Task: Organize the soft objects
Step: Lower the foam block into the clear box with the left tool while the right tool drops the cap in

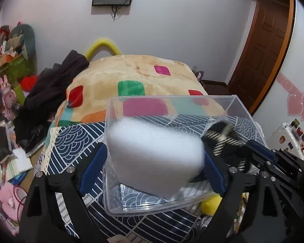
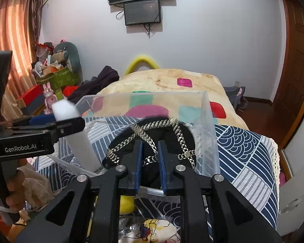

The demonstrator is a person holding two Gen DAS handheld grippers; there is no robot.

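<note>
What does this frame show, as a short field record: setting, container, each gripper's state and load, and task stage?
setting: bed with a navy patterned cloth
container: clear plastic bin on the cloth
left gripper: shut on a white foam block, held over the bin
right gripper: shut on a black pouch with braided cord, at the bin's right side
other: yellow soft item just outside the bin's near wall
stage: both items at the bin, neither released
</note>
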